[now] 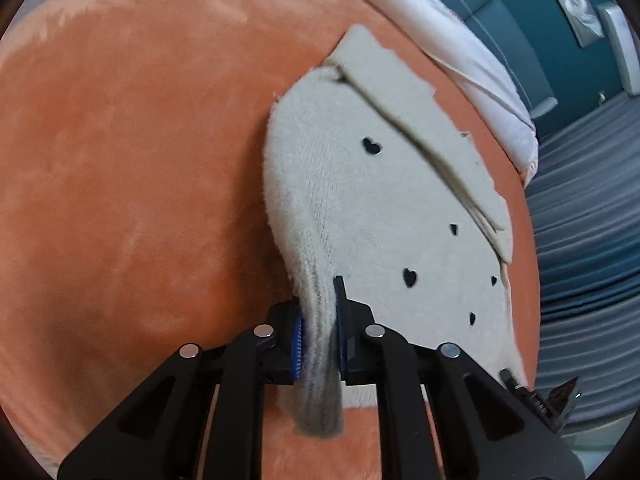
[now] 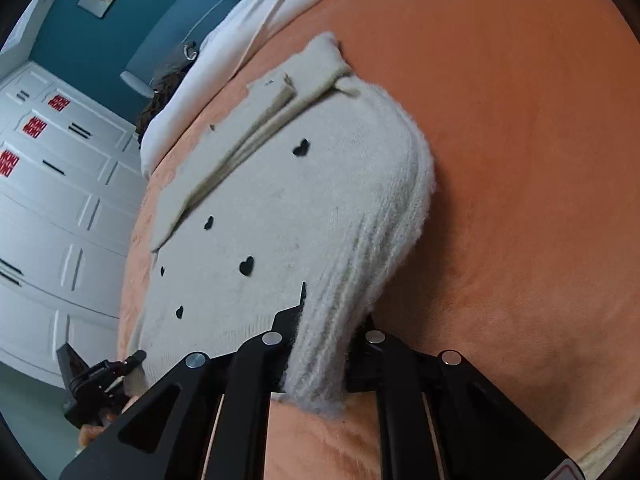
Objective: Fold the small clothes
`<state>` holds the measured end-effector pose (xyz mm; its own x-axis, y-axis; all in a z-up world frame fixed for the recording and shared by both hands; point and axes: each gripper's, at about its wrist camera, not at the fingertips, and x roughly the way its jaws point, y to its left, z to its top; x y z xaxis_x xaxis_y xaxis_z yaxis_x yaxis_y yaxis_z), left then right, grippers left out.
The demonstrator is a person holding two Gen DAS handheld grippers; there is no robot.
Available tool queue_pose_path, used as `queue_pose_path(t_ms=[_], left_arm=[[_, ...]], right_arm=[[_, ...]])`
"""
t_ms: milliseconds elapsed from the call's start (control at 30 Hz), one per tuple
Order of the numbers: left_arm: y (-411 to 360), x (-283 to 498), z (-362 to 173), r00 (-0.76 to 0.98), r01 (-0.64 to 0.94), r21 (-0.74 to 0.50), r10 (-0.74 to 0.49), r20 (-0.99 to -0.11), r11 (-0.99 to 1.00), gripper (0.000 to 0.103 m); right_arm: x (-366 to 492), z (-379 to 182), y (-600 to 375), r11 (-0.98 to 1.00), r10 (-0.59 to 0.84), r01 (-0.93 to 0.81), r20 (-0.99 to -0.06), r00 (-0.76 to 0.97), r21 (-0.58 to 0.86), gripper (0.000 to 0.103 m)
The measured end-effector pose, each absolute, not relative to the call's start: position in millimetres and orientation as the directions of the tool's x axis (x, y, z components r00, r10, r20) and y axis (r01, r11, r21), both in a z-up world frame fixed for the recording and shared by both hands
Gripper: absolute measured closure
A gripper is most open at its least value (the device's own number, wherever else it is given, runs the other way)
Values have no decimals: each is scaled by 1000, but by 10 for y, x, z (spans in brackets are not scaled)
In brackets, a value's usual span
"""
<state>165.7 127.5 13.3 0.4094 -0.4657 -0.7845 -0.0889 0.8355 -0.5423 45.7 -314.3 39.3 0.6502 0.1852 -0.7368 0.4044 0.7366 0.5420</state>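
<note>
Both grippers pinch the ribbed hem of a small cream sweater on an orange blanket, mid-fold.

From the left: the left gripper [image 1: 319, 344] is clamped on the hem of the sweater [image 1: 380, 216], with a thick bunch of rib squeezed between its blue pads [image 1: 298, 344]; the body with its black hearts [image 1: 409, 277] lies raised off the blanket [image 1: 120, 200], 1 sleeve [image 1: 420, 136] folded across it. The right gripper [image 2: 320, 354] likewise grips the opposite hem corner [image 2: 320, 360], its jaws nearly buried in knit. Risks, as I judge them: the fuzzy knit could slip from either pinch if the pull is uneven, the loose sleeve could slide off as the hem is carried over, and the sweater sits near the blanket's edge beside white bedding [image 1: 472, 60], so a skewed fold could drag it off.
</note>
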Motion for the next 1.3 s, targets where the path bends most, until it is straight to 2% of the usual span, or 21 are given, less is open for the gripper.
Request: queue_pose_path(t_ms=[133, 300, 433, 567, 633, 733, 833, 900, 967, 1000, 1067, 1100, 1167, 1200, 1233, 1267, 1300], left_arm=[[1392, 1282, 495, 418, -15, -538, -484, -769, 843, 97], [1474, 649, 670, 361, 58, -503, -488, -795, 862, 97], [1582, -109, 622, 219, 87, -474, -481, -849, 876, 97], [1740, -694, 787, 132, 88, -465, -473, -871, 881, 97], [1853, -726, 1051, 184, 49, -513, -513, -839, 857, 97], [1844, -356, 1488, 333, 114, -543, -547, -768, 832, 96], [1644, 261, 1671, 464, 205, -503, -536, -706, 840, 96], [1444, 728, 1597, 520, 223, -469, -511, -685, 855, 95], [1238, 1216, 1342, 543, 207, -415, -457, -705, 886, 90], [1157, 1425, 1168, 535, 180, -395, -427, -729, 901, 87], [1097, 1703, 851, 503, 111, -374, -377, -778, 921, 66], [1110, 1798, 724, 477, 68, -369, -355, -804, 927, 64], [1224, 1791, 591, 457, 36, -428, -396, -797, 903, 60], [1263, 1774, 563, 458, 29, -443, -406, -791, 896, 54], [1302, 1745, 572, 473, 31, -448, -407, -781, 894, 39], [1334, 1709, 576, 494, 39, -442, -402, -771, 896, 28], [1343, 1687, 574, 514, 52, -435, -397, -760, 899, 26]], right_arm=[[122, 780, -3035, 820, 166, 328, -743, 649, 469, 96], [-502, 924, -2958, 872, 166, 282, -784, 598, 399, 96], [-1175, 853, -2764, 910, 235, 204, -856, 461, 360, 96], [-1786, 964, -2566, 905, 344, 116, -866, 364, 409, 96], [-1909, 1137, -2561, 888, 383, 100, -841, 382, 449, 96], [-1640, 1551, -2784, 853, 397, 74, -734, 551, 517, 95], [-1062, 1719, -3105, 826, 361, 66, -615, 701, 560, 95], [-509, 1661, -3273, 845, 269, 103, -585, 765, 524, 91], [-19, 1442, -3403, 848, 191, 172, -593, 782, 501, 88], [194, 1301, -3460, 829, 167, 224, -610, 774, 512, 83], [474, 1080, -3516, 796, 161, 289, -647, 745, 532, 81], [523, 1043, -3500, 801, 132, 317, -666, 734, 508, 78], [490, 1053, -3403, 824, 78, 324, -662, 746, 464, 63], [429, 1053, -3393, 835, 61, 323, -659, 750, 446, 45], [373, 1054, -3367, 851, 36, 322, -658, 752, 415, 40], [335, 1050, -3341, 865, 21, 317, -660, 751, 389, 40], [282, 1039, -3317, 879, 15, 309, -668, 744, 364, 40]])
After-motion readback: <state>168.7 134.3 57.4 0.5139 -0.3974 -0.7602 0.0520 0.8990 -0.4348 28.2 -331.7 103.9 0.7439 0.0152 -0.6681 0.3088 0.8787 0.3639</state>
